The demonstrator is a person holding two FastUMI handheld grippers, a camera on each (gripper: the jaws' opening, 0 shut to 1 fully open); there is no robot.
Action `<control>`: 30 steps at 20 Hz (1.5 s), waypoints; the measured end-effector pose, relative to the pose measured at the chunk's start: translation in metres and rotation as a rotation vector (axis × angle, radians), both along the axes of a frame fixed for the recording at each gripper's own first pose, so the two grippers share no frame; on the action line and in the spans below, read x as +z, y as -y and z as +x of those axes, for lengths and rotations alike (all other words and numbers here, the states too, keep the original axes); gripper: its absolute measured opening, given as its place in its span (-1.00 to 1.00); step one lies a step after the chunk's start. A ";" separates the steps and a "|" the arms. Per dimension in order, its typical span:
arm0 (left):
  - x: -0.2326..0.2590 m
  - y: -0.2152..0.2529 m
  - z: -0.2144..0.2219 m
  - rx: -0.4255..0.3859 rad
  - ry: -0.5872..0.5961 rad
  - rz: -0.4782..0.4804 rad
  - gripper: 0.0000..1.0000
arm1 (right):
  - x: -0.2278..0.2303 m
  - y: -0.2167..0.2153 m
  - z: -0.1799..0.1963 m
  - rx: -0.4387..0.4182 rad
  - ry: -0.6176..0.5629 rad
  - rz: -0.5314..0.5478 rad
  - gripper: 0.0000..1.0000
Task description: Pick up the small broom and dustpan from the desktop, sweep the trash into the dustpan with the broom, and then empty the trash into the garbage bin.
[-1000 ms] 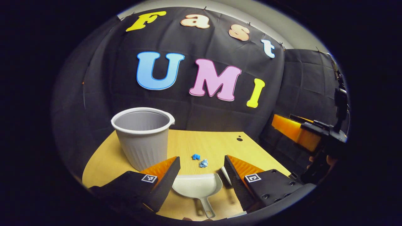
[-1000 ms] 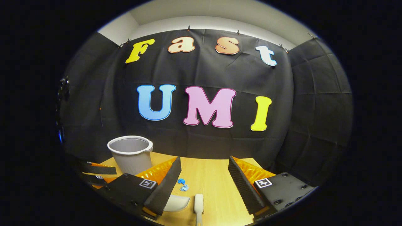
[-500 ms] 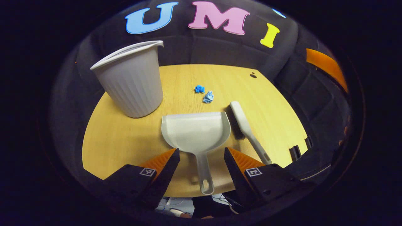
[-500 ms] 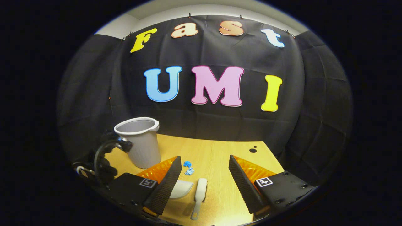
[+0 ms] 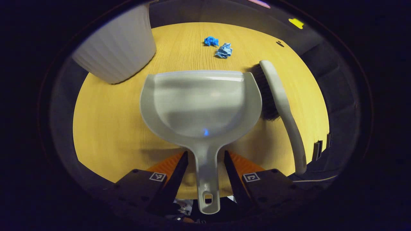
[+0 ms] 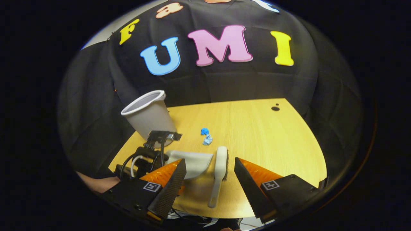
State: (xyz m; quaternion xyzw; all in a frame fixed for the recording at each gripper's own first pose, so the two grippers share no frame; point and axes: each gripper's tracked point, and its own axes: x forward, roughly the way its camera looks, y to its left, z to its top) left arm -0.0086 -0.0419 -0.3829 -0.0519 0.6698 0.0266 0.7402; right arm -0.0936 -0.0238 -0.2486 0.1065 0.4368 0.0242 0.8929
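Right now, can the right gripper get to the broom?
Probably yes. The right gripper is open above the table's near edge, and the broom handle lies flat between its fingers with bare table around it. The dustpan sits just beside the broom but does not cover the handle.

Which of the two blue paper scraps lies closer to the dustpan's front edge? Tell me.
The paler, crumpled blue scrap, lying toward the broom, is closer to the dustpan. The darker blue scrap sits farther back on the desktop.
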 end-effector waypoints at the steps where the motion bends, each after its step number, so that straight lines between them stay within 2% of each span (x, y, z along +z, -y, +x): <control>1: -0.002 0.002 0.002 0.004 -0.011 -0.003 0.31 | -0.008 0.001 -0.004 -0.006 -0.032 0.008 0.96; 5: -0.012 -0.002 0.012 0.024 -0.010 0.027 -0.07 | -0.035 -0.004 -0.019 -0.031 -0.149 0.047 0.96; 7: -0.003 -0.004 0.008 0.049 -0.026 0.000 -0.39 | -0.054 -0.017 -0.030 -0.055 -0.258 0.109 0.96; 8: -0.002 -0.006 0.008 0.060 -0.030 -0.014 -0.37 | -0.064 -0.021 -0.041 -0.052 -0.329 0.117 0.96; 12: -0.002 -0.015 0.003 0.032 0.001 -0.057 -0.42 | -0.110 -0.008 -0.059 -0.030 -0.506 -0.009 0.99; 17: -0.003 -0.027 -0.009 -0.034 0.055 -0.093 -0.42 | -0.152 -0.004 -0.056 0.006 -0.660 -0.118 0.99; 19: -0.001 -0.028 -0.011 -0.069 0.068 -0.103 -0.42 | -0.169 -0.010 -0.058 0.013 -0.742 -0.116 0.99; 22: -0.003 -0.031 -0.013 -0.111 0.087 -0.107 -0.42 | -0.184 -0.020 -0.045 -0.031 -0.783 -0.085 1.00; 23: -0.003 -0.031 -0.013 -0.119 0.090 -0.104 -0.42 | -0.188 -0.018 -0.044 -0.039 -0.801 -0.095 0.86; 25: -0.004 -0.032 -0.013 -0.121 0.090 -0.102 -0.42 | -0.194 -0.008 -0.045 -0.056 -0.828 -0.118 0.28; 26: -0.004 -0.032 -0.013 -0.116 0.089 -0.104 -0.42 | -0.194 -0.006 -0.041 -0.052 -0.818 -0.105 -0.26; 27: -0.003 -0.032 -0.013 -0.113 0.090 -0.104 -0.42 | -0.197 0.001 -0.039 -0.046 -0.811 -0.115 -0.24; 28: -0.003 -0.032 -0.013 -0.114 0.089 -0.103 -0.42 | -0.195 0.004 -0.035 -0.029 -0.806 -0.113 -0.51; 29: -0.003 -0.032 -0.013 -0.121 0.089 -0.100 -0.42 | -0.196 0.008 -0.032 -0.004 -0.802 -0.113 -0.40; 30: -0.003 -0.032 -0.013 -0.127 0.086 -0.097 -0.42 | -0.198 0.012 -0.026 0.025 -0.787 -0.118 -0.40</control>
